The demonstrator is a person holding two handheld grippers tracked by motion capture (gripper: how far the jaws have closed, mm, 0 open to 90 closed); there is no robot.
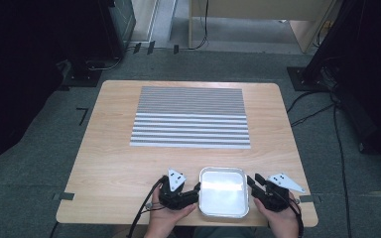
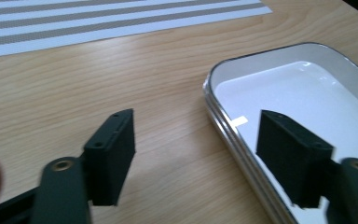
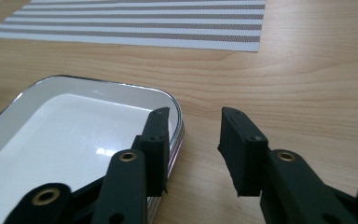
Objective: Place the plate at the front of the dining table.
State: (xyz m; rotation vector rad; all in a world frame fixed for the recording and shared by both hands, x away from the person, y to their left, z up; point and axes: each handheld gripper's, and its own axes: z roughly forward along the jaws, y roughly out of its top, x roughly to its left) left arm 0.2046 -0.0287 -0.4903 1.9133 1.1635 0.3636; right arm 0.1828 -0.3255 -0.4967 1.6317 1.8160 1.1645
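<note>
- The tray (image 1: 224,192) was shiny silver on its rim and white inside, with round corners and nothing in it.
- It sat on the tabletop (image 1: 114,163) at the lower middle of the high view, between the two tools.
- Its sides looked nearly the same length, and they ran straight with the tabletop's edges.
- The left tool (image 1: 188,194) had its jaws apart, one on each side of the tray's left rim, not pressing it.
- The right tool (image 1: 256,186) had its jaws apart too, one inside the tray's right rim and one outside.
- The high view showed the whole striped mat (image 1: 191,117) at the middle of the frame.
- The left tool view showed a small pale tag (image 2: 240,121) inside the tray.
</note>
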